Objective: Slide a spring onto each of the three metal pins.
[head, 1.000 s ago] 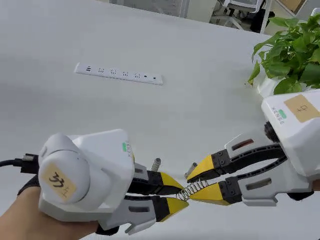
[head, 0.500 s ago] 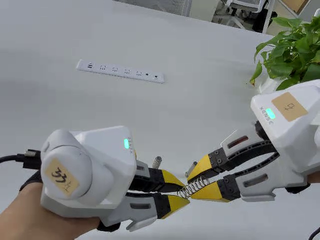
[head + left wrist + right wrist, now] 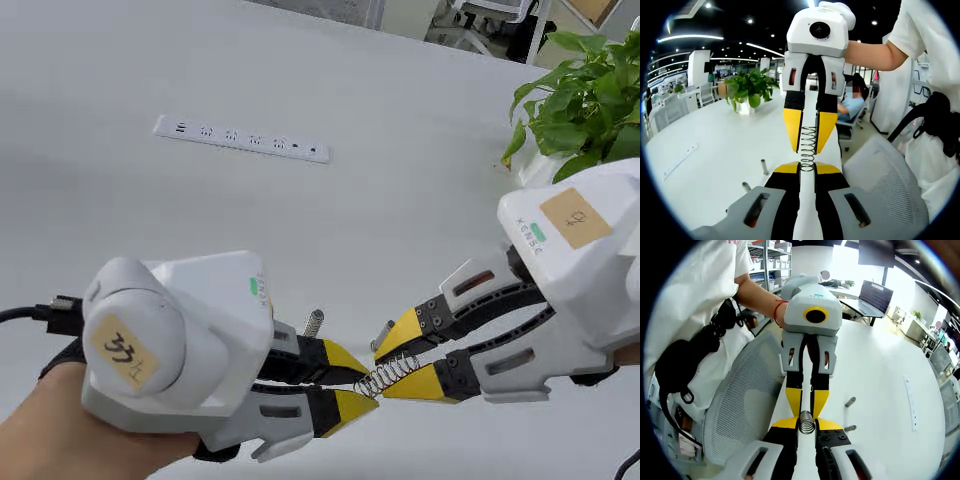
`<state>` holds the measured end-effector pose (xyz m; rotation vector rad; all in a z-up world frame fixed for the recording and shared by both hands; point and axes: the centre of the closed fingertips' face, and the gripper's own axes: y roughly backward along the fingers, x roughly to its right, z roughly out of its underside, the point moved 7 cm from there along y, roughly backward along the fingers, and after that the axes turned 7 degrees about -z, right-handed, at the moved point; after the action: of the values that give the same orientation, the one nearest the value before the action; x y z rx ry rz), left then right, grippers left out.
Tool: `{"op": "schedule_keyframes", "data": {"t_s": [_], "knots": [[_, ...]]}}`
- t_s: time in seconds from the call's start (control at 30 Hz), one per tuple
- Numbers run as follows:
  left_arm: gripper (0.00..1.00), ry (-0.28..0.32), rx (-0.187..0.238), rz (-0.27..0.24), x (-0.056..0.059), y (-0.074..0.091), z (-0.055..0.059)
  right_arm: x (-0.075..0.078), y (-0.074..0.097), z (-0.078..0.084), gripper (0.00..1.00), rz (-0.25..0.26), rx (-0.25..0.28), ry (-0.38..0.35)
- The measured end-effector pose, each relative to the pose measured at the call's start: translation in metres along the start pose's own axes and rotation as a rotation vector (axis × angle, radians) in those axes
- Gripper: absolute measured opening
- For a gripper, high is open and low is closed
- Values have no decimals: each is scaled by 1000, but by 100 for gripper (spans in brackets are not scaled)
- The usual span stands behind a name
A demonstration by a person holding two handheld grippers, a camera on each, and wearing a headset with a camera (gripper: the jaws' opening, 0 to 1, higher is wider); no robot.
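Bridging two claws (image 3: 368, 388) (image 3: 384, 374), seemingly one spring (image 3: 392, 370)

The bench (image 3: 120, 220) was a broad, plain white surface. A long white power strip (image 3: 240, 139) lay flat on it toward the far side, well apart from everything else. At the right edge a leafy green potted plant (image 3: 585, 90) stood in a white pot. Nearer the front, two short metal pins (image 3: 313, 323) stood on the bench, close together but not touching; the left gripper view showed both upright (image 3: 763, 166), and the right gripper view showed them between the front edge and the strip (image 3: 850, 401).
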<state>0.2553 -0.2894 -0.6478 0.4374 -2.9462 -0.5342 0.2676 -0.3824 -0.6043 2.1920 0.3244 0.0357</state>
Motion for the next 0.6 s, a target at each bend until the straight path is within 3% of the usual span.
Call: {"op": "schedule_keyframes", "data": {"t_s": [0.6], "knots": [[6,-5,-8,12,2,-3,1,-2,-1,1,7,-17,-21,30]]}}
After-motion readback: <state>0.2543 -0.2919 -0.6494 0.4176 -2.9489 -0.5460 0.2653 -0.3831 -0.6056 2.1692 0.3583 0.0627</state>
